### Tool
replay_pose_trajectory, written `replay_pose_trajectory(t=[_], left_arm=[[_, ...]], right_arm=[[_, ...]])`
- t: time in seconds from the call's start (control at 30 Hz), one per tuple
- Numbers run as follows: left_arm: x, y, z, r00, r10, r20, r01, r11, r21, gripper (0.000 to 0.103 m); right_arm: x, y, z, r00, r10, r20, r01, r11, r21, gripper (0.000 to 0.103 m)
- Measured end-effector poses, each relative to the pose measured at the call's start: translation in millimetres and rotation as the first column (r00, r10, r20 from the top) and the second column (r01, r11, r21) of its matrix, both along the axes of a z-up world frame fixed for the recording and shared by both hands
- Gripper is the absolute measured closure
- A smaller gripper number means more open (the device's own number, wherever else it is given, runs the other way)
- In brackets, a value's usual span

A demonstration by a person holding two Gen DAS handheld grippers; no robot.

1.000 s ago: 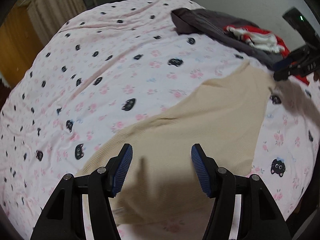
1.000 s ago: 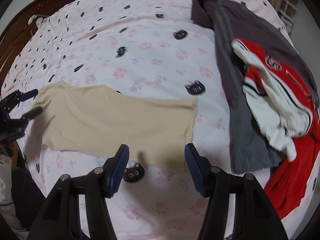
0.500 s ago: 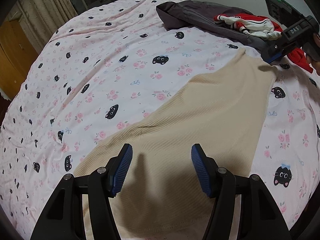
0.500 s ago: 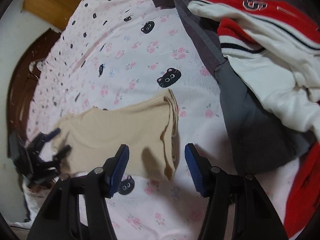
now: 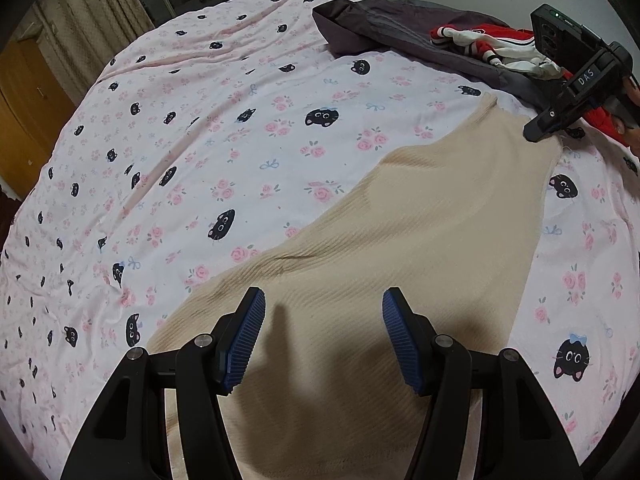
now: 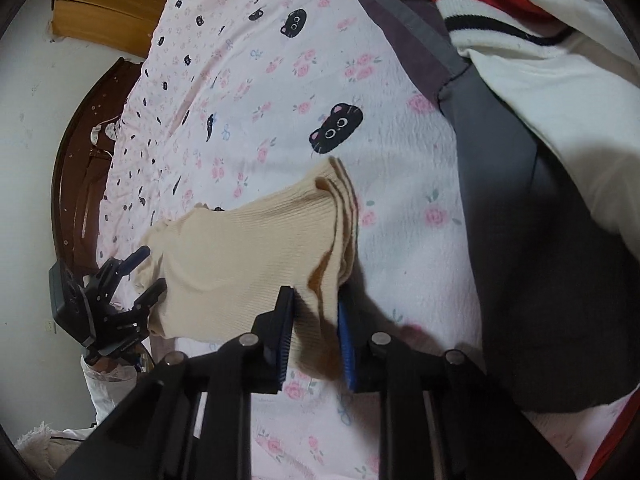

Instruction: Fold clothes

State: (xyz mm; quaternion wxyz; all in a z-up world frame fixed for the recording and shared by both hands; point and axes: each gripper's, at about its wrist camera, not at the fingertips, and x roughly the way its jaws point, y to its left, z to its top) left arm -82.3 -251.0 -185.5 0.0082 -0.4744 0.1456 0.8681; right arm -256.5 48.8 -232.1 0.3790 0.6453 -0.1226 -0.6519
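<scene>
A beige ribbed garment (image 5: pixel 400 240) lies spread on the pink cat-print bedspread (image 5: pixel 200 140). My left gripper (image 5: pixel 323 334) is open just above its near end, touching nothing. In the right wrist view my right gripper (image 6: pixel 314 326) is shut on the far corner of the beige garment (image 6: pixel 248 256), whose edge bunches in folds between the blue pads (image 6: pixel 346 354). The right gripper also shows in the left wrist view (image 5: pixel 538 130), at the garment's far corner. The left gripper shows in the right wrist view (image 6: pixel 146 272), open at the other end.
A dark grey garment (image 5: pixel 400 32) and a red-and-white jacket (image 5: pixel 496 46) lie heaped at the bed's far right, close beside my right gripper (image 6: pixel 540 220). A dark wooden headboard (image 6: pixel 76 184) and a wooden cabinet (image 6: pixel 108 4) stand past the bed.
My right gripper has moved down onto the beige garment's corner and closed on it, bunching the edge. My left gripper stays open over the near end.
</scene>
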Motion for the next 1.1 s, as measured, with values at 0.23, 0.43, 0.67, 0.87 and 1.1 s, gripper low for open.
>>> replay_pose_trajectory(t=[0.23, 0.43, 0.67, 0.87, 1.1], left_arm=[[-1, -1, 0, 1.0, 0.007, 0.001, -0.007, 1.0, 0.004, 0.047], [-2, -4, -3, 1.0, 0.014, 0.009, -0.014, 1.0, 0.0, 0.047], [-3, -10, 4, 0.999, 0.04, -0.026, -0.04, 0.999, 0.028, 0.047], [-7, -13, 1, 0.999, 0.05, -0.004, -0.05, 0.997, 0.066, 0.047], [-9, -10, -14, 0.997, 0.049, 0.053, -0.052, 0.997, 0.059, 0.047]], right_arm=[[-4, 4, 5, 1.0, -0.012, -0.019, 0.012, 1.0, 0.005, 0.083], [-4, -4, 7, 0.999, 0.014, -0.035, -0.014, 1.0, 0.014, 0.089], [-4, -5, 35, 0.996, 0.022, -0.089, -0.023, 1.0, -0.015, 0.093], [-4, -8, 49, 0.992, 0.039, -0.116, -0.04, 0.999, -0.005, 0.093], [-1, -17, 59, 0.989, 0.06, -0.137, -0.06, 0.998, -0.002, 0.093]])
